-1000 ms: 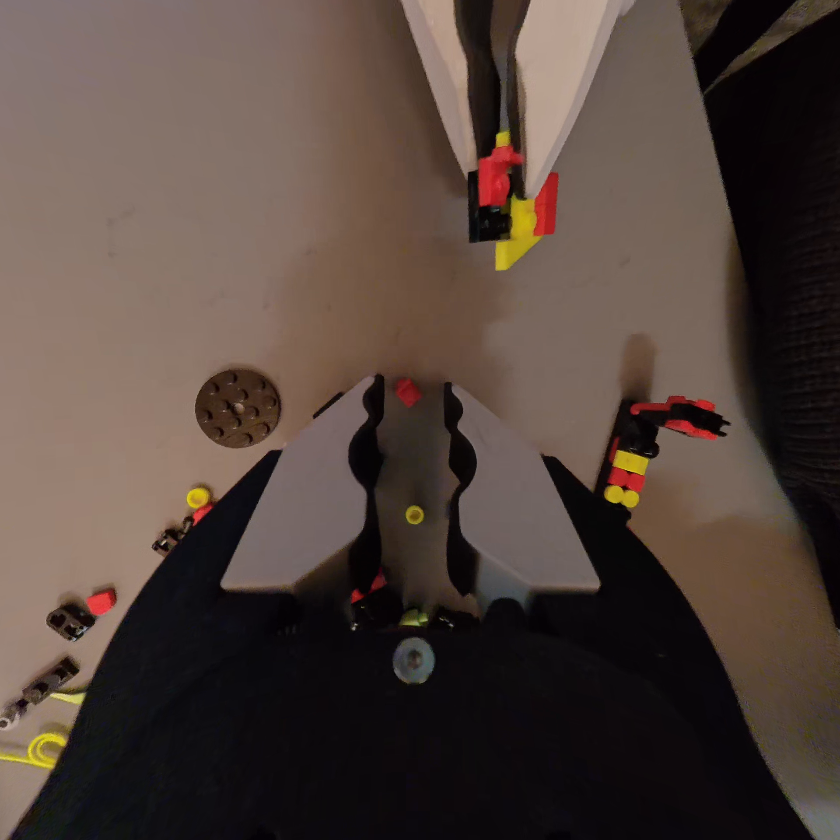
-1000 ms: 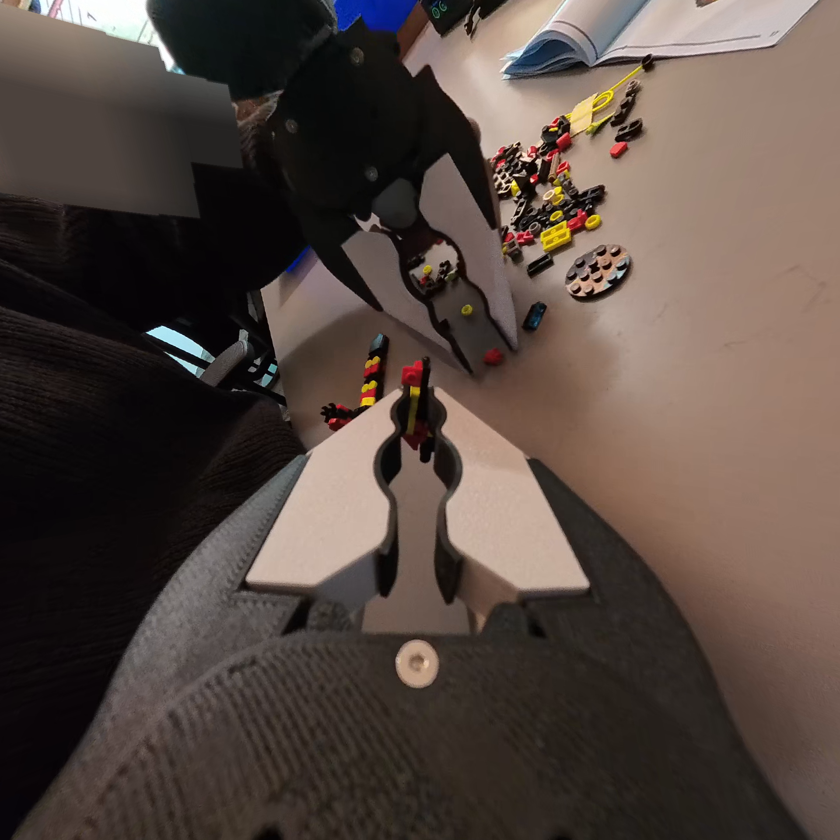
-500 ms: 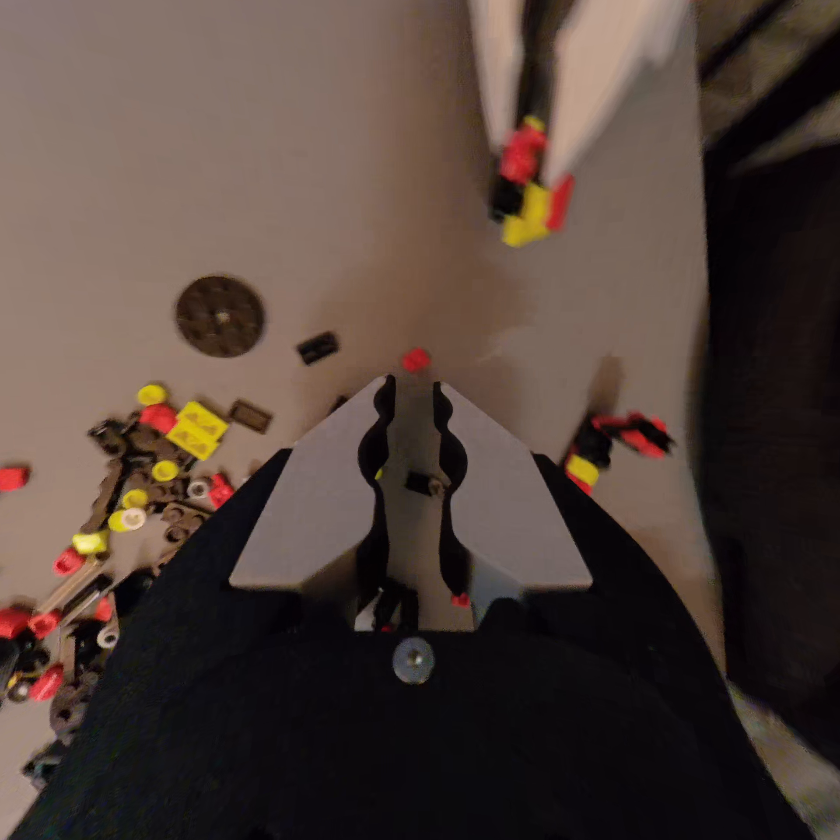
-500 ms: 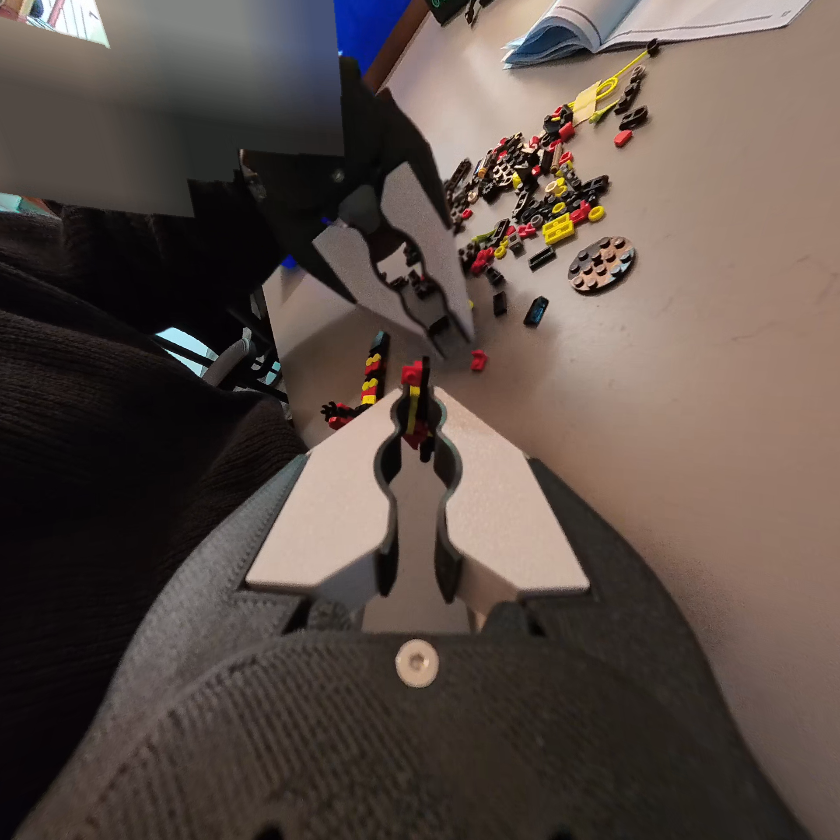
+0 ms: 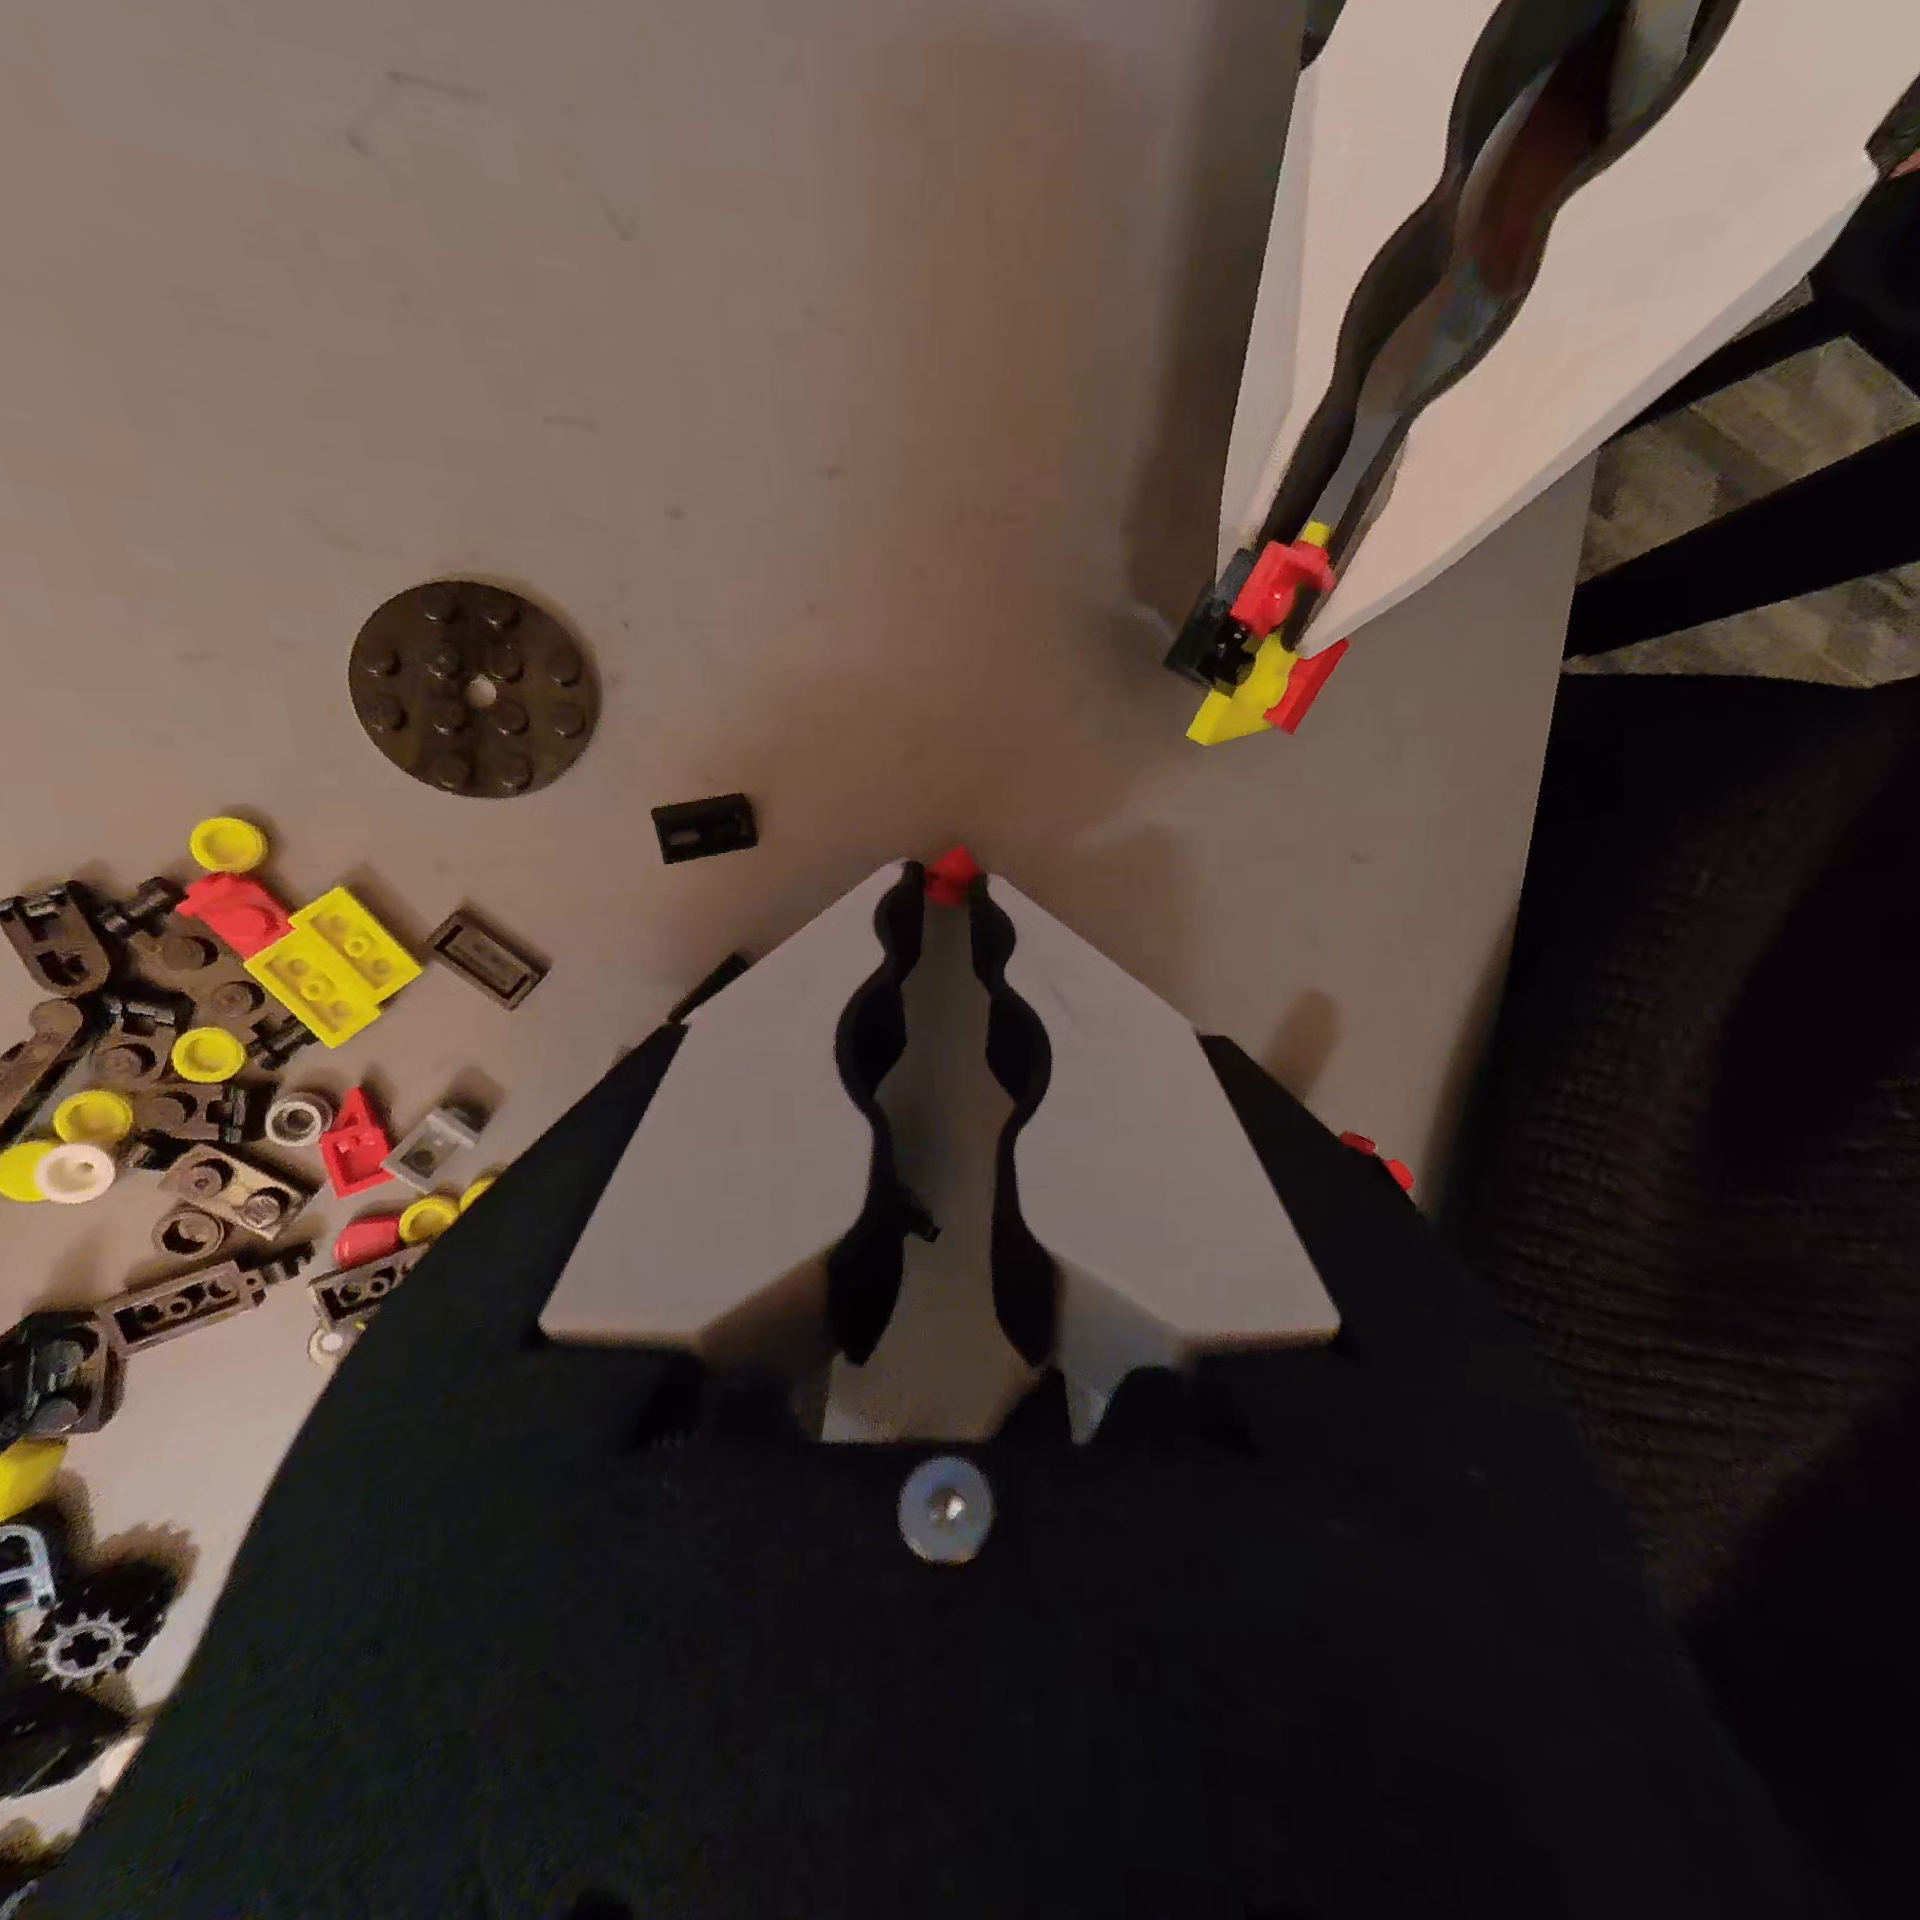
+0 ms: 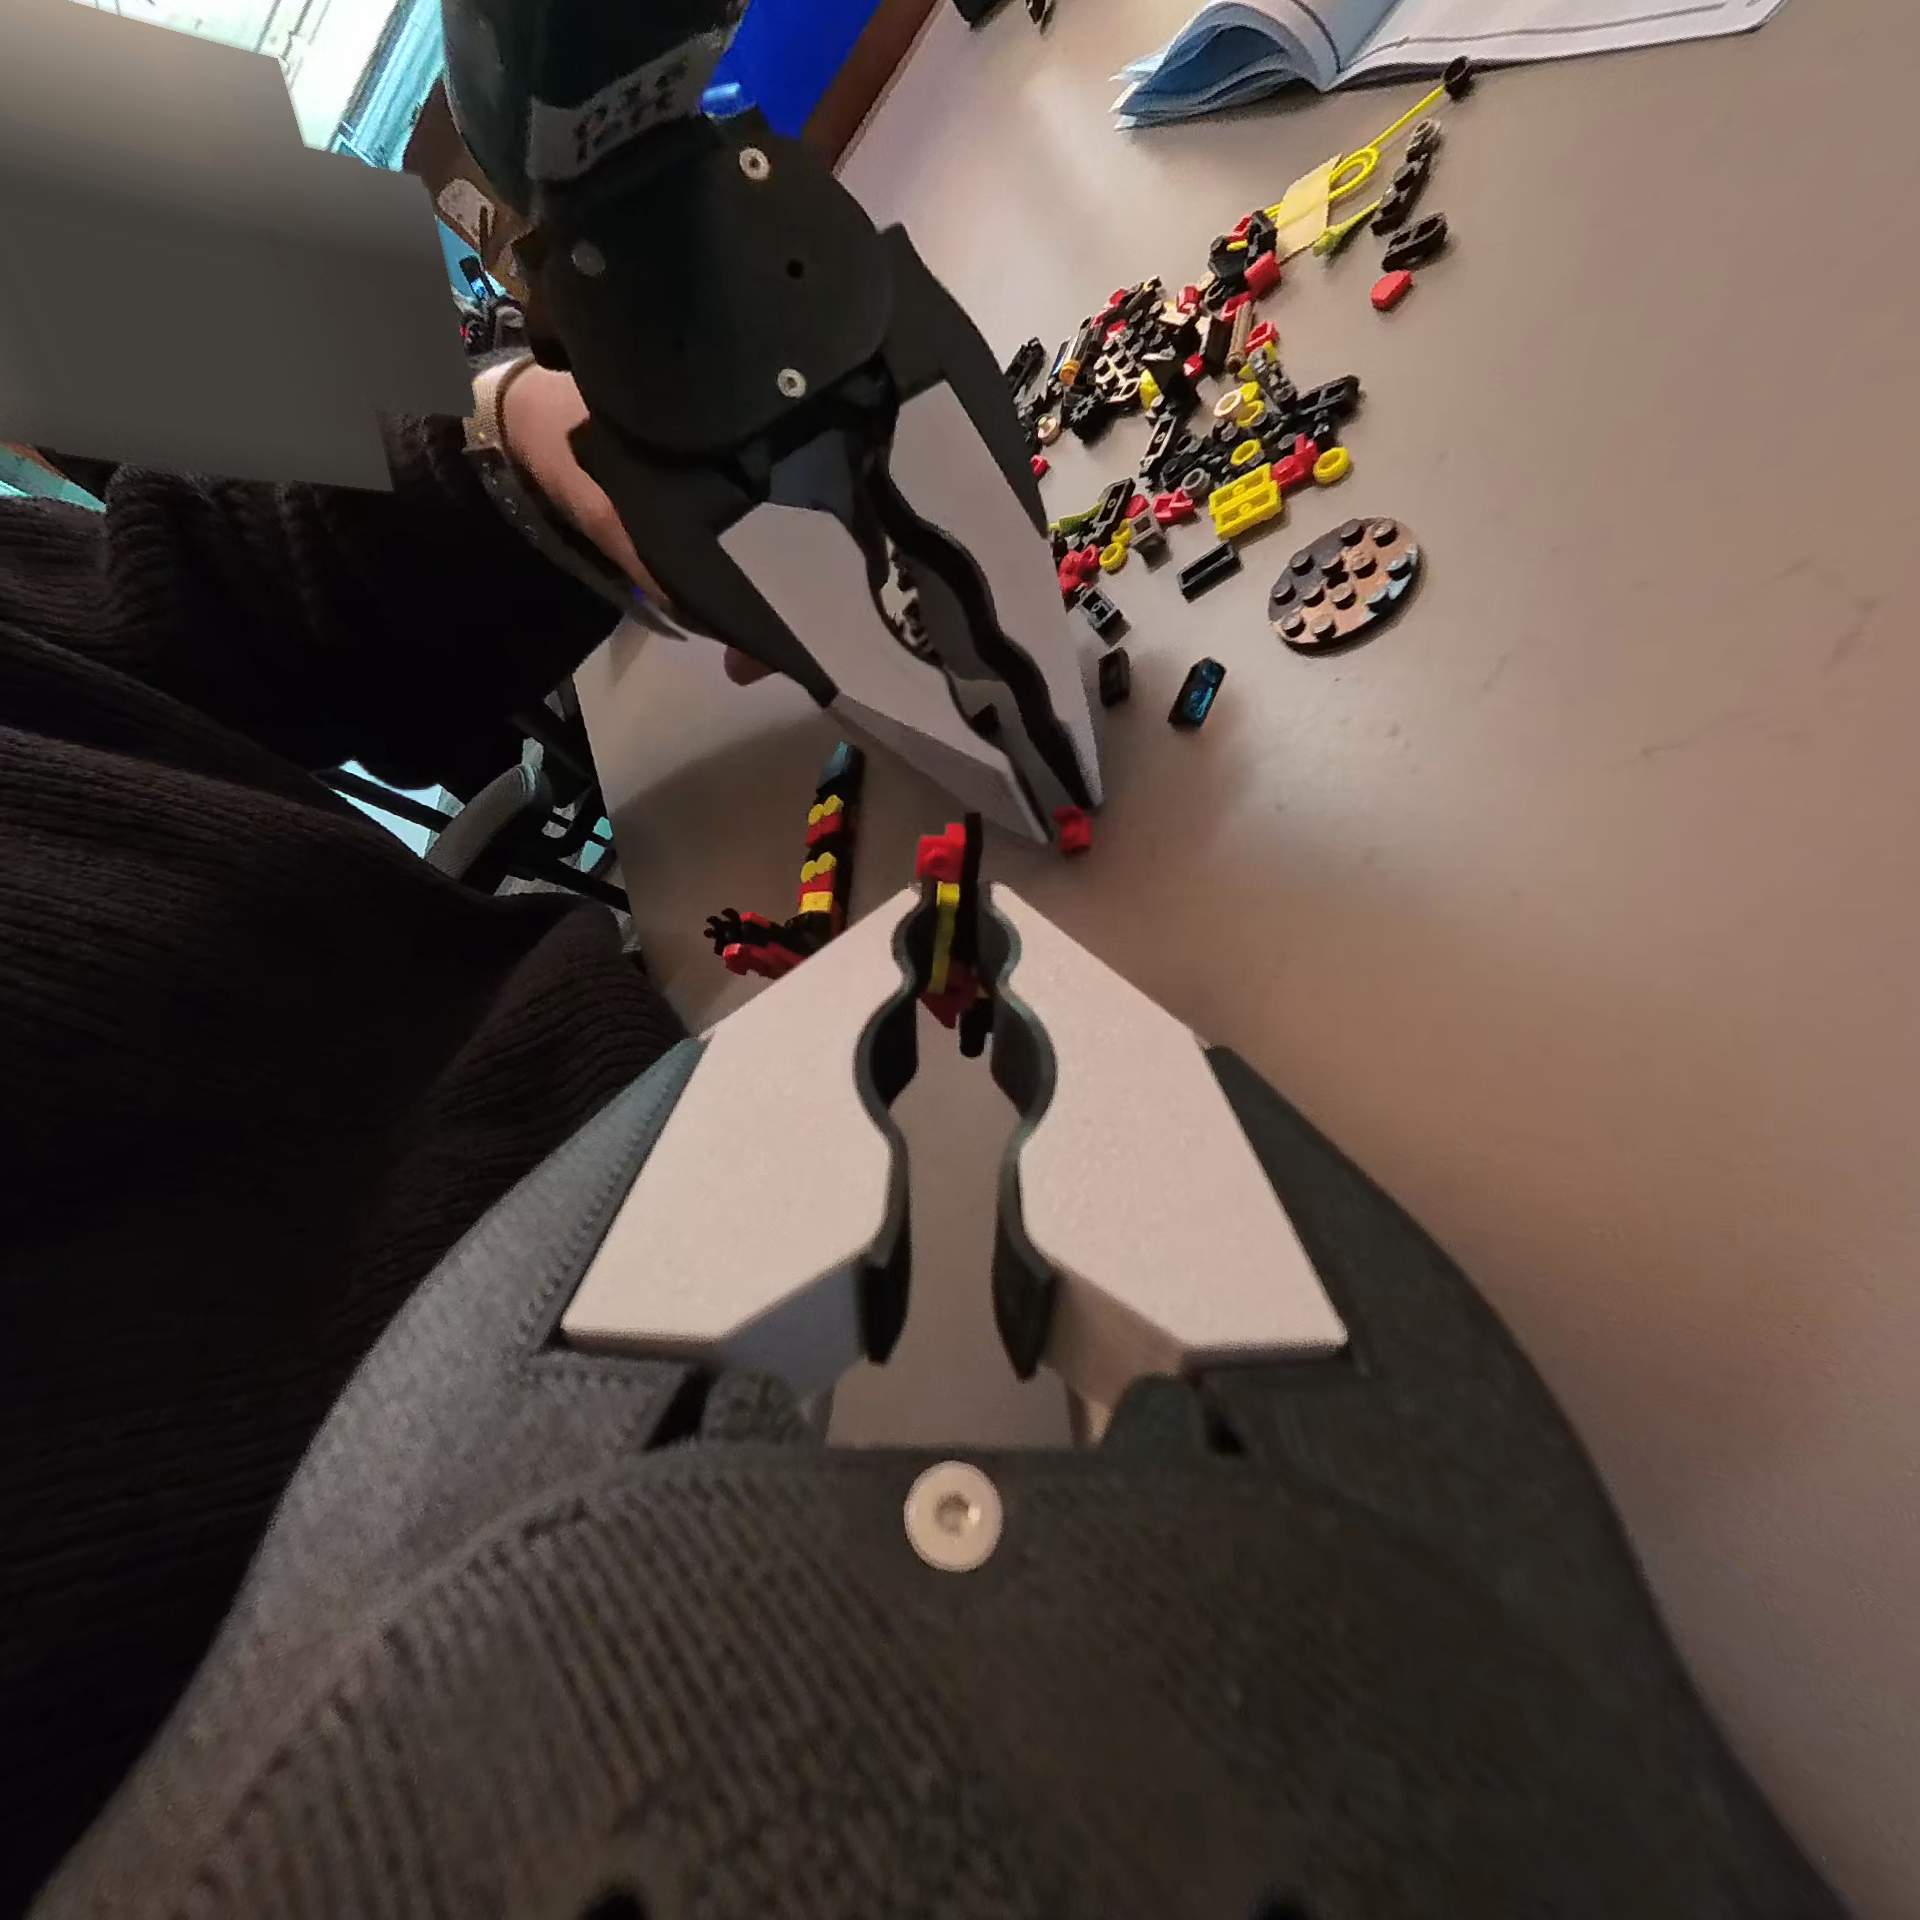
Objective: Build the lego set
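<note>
My left gripper (image 5: 948, 891) is down at the table (image 5: 831, 312), shut on a small red piece (image 5: 951, 875) pinched between its tips. In the right wrist view the left gripper (image 6: 1070, 816) holds that red piece (image 6: 1075, 831) against the tabletop. My right gripper (image 6: 951, 902) is shut on a small red, yellow and black sub-assembly (image 6: 943, 940), held above the table. In the left wrist view the right gripper (image 5: 1294, 608) and its sub-assembly (image 5: 1252, 670) are at the upper right, a short way from my left tips.
A round dark studded plate (image 5: 475, 688) and a small black tile (image 5: 703, 827) lie left of the red piece. A pile of loose pieces (image 6: 1195, 416) lies beyond. A long black, red and yellow assembly (image 6: 821, 862) lies near the table edge. An open booklet (image 6: 1403, 31) is at the far end. Left tips to right tips: about 7 cm. My left tips are roughly 4 cm from the small black tile (image 5: 703, 827). It turns up in the right wrist view (image 6: 1197, 697) as well.
My left gripper was open with the small red piece just past its tips. It has narrowed and closed on the piece. The right gripper has kept holding its sub-assembly.
</note>
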